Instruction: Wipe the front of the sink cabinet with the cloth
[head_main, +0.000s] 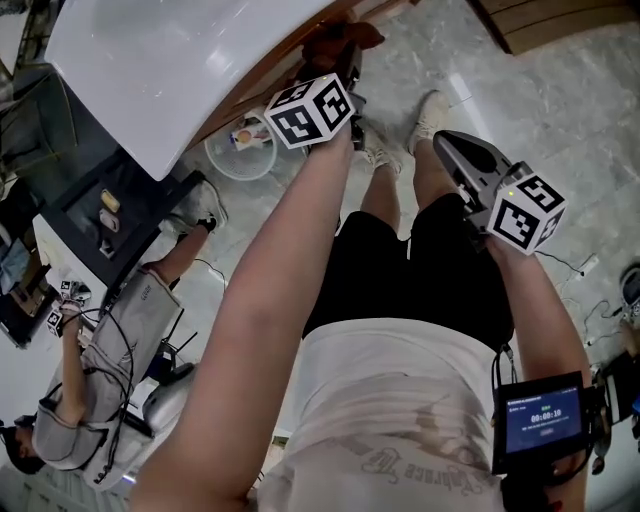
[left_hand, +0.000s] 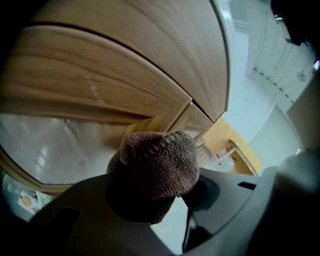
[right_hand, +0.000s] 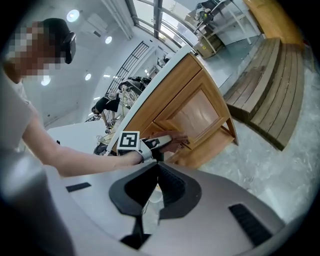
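Brown cloth (left_hand: 155, 167) in left tool (left_hand: 161, 192), against cabinet (right_hand: 200, 115) in right gripper view

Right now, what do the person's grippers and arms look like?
Both grippers are smooth grey shells: left gripper, right gripper with black ridged pads. Each carries a white cube printed with black square markers. Forearms are bare; the shirt is white, the shorts black.

Open floor (head_main: 560, 90) before the sink cabinet (right_hand: 200, 112); basin (head_main: 238, 152) near its base
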